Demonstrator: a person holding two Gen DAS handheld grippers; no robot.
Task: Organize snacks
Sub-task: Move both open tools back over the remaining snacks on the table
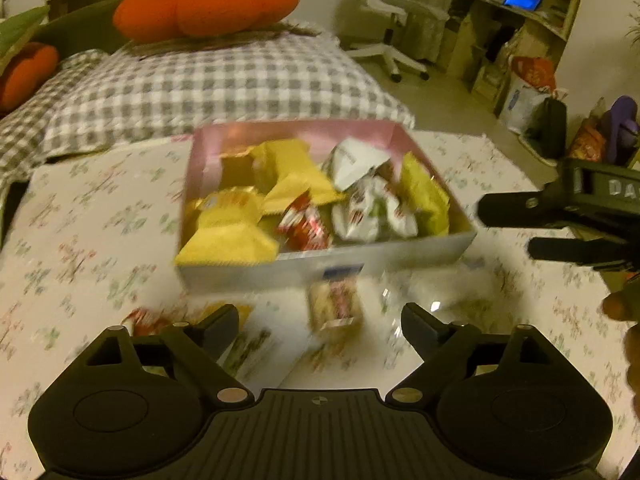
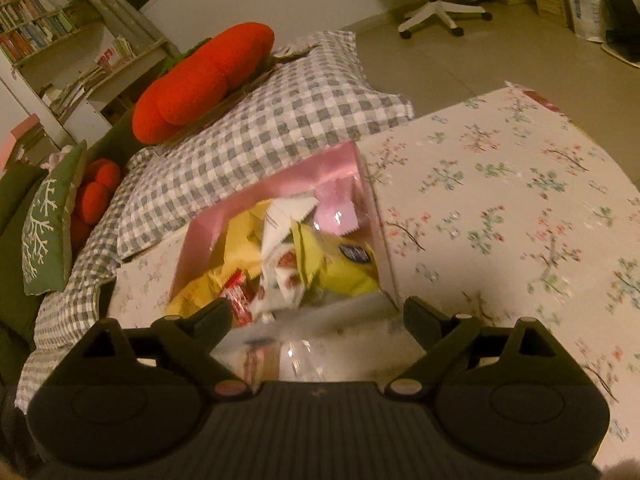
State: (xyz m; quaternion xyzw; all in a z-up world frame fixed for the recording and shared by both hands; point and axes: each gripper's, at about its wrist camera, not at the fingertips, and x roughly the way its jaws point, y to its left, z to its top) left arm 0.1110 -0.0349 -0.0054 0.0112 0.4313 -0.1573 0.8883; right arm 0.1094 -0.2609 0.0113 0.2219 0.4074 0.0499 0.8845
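Observation:
A pink-lined open box [image 1: 224, 148] sits on the floral table and holds several snack packets, yellow, white and red. It also shows in the right wrist view [image 2: 280, 188]. My left gripper [image 1: 320, 320] is open and empty, just in front of the box, over a small clear-wrapped snack [image 1: 334, 304] on the table. Another red and yellow packet [image 1: 152, 318] lies by its left finger. My right gripper [image 2: 318, 314] is open and empty at the box's near right corner; it shows in the left wrist view [image 1: 506, 226] at the right.
The floral tablecloth [image 2: 520, 200] stretches to the right of the box. Behind the table is a checked blanket [image 1: 200, 80] with an orange pumpkin cushion [image 1: 208, 4]. A white office chair [image 1: 390, 12] and shelves stand further back.

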